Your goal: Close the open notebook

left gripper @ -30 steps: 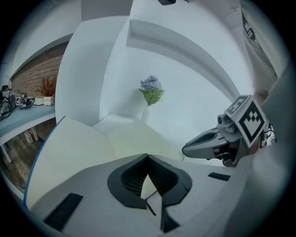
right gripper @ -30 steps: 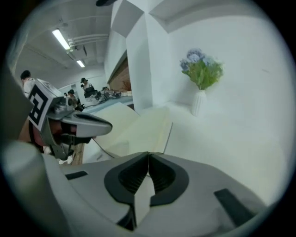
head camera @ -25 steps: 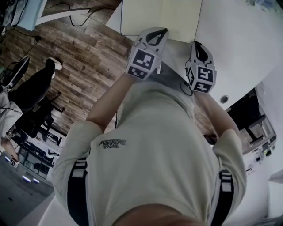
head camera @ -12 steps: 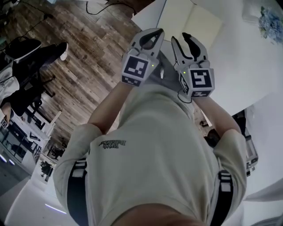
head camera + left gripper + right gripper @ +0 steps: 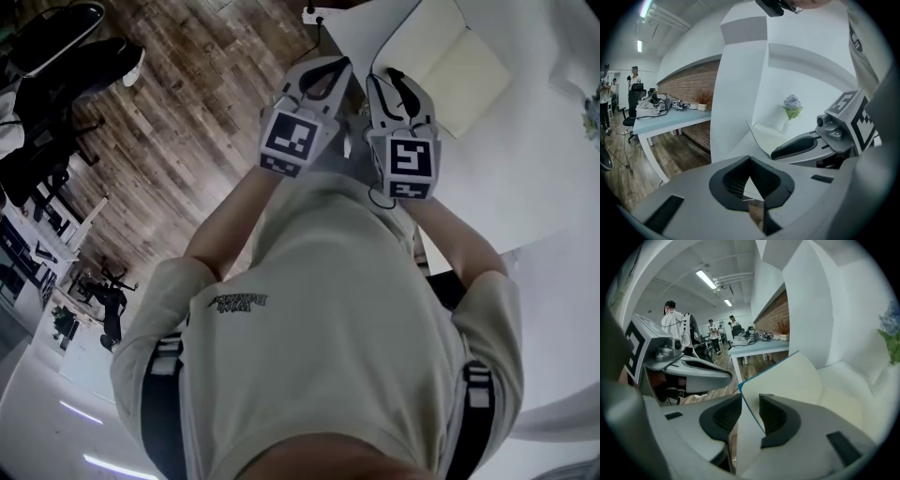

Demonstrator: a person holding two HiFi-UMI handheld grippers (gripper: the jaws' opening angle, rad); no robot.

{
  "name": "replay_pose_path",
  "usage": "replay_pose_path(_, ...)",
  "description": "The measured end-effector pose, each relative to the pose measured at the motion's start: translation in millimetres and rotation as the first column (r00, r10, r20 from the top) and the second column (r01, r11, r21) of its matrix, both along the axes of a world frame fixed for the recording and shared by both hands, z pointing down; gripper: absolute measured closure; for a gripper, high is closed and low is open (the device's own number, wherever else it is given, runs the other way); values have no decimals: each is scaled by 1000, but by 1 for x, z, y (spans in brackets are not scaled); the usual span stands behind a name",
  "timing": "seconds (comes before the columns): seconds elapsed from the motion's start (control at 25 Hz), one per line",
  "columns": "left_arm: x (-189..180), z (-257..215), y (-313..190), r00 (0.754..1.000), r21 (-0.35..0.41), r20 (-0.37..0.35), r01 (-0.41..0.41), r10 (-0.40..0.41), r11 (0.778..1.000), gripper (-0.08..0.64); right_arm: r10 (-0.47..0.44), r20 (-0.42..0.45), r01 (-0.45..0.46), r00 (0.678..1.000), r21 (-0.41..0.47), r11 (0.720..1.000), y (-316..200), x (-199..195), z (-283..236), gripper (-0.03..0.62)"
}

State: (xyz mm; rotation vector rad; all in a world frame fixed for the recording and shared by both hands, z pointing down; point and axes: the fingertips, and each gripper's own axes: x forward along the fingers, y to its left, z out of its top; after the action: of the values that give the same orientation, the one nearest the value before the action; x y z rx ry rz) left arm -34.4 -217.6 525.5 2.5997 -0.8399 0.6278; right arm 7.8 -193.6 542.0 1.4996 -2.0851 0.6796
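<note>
Notebook [image 5: 441, 70], lying open at the far right on the white table [image 5: 525, 178]. It is judged light, its pages thin and easily creased, its cover stiffer; the outer edge of the left cover is best taken. Right gripper [image 5: 386, 89]: jaws apart and lately closing a little, the notebook's near corner showing in the gap, unpressed. Left gripper [image 5: 339, 70]: clenched, empty.

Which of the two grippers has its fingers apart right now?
The right gripper: its fingers stand apart, having just closed a little, with a blue-edged corner of the notebook showing between them. On the left gripper they meet at the tips.
</note>
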Motion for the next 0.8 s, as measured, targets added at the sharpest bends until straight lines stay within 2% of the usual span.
replay_pose_path(0.2,9,-2,12,999,16,-14,-30,31,999,546,46,16,-47,999,53,997,20,7,-16,549)
replay_pose_path(0.4,42,-24,23,988,53,-46,-144,146,988,546,154,31,-156,988,74,985,50,36,-36,550)
replay_pose_path(0.6,92,-39,41,954,66,-62,-289,293,955,546,287,11,-287,958,48,957,88,78,-45,549)
replay_pose_path(0.8,134,-17,74,914,38,-36,-402,404,915,546,384,-12,-384,923,4,923,124,118,-23,538)
